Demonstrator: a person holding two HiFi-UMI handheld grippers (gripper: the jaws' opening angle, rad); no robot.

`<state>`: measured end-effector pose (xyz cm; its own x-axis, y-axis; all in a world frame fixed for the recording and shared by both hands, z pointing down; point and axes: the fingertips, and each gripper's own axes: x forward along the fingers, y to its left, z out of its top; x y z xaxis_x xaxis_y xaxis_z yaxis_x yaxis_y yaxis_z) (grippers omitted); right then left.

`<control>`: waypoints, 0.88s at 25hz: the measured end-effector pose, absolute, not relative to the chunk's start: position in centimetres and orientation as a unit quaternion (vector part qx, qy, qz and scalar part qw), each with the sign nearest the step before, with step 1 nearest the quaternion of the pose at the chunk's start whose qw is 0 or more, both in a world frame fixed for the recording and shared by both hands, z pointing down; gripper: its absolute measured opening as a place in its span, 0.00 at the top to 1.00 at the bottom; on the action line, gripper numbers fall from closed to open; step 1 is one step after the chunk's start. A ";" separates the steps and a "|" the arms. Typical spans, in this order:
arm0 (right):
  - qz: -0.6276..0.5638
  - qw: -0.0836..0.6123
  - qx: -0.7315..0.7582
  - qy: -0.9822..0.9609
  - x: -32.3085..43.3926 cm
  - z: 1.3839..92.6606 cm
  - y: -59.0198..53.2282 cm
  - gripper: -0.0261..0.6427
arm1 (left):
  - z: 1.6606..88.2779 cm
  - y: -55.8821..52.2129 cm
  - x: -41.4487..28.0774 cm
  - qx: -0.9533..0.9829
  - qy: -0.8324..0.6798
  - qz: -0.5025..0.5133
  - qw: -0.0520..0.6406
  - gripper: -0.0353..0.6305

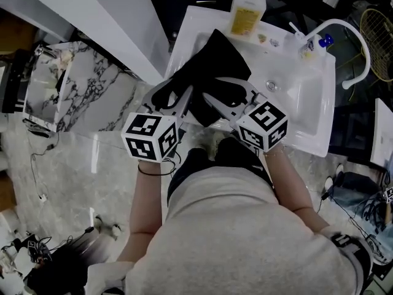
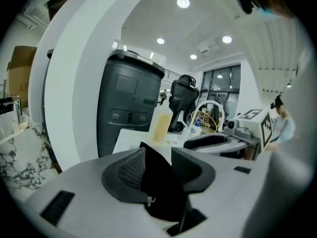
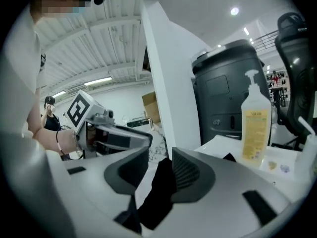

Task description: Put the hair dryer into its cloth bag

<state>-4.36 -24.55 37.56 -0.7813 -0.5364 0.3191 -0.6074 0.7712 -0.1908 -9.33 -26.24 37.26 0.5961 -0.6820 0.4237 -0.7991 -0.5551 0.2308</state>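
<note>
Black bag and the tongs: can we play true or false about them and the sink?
1. The black cloth bag is held up over the white sink. True.
2. The soap bottle is blue. False: it is yellow.
3. Black cloth sits between the left tongs. True.
4. The soap bottle has tipped over. False: it stands upright at the back of the sink.

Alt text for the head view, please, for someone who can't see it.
Seen from above, a person holds a black cloth bag over a white sink, with the cloth between the jaws of the left gripper and of the right gripper. A yellow soap bottle and a white tap stand at the sink's far edge.
</note>
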 end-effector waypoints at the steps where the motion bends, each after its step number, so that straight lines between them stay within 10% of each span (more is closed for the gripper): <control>1: 0.137 0.109 0.315 -0.933 -4.2 36.5 -25.0 0.76 | 36.5 -26.4 -9.1 0.873 -0.425 0.128 0.201 0.71; 12: 0.164 -0.053 0.336 -0.926 -1.5 29.4 -26.2 0.96 | 32.5 -26.7 -7.9 0.878 -0.427 0.017 0.214 0.92; 22: 0.211 -0.002 0.364 -0.907 -1.9 32.8 -25.6 0.96 | 35.6 -26.2 -7.3 0.857 -0.455 0.063 0.236 0.93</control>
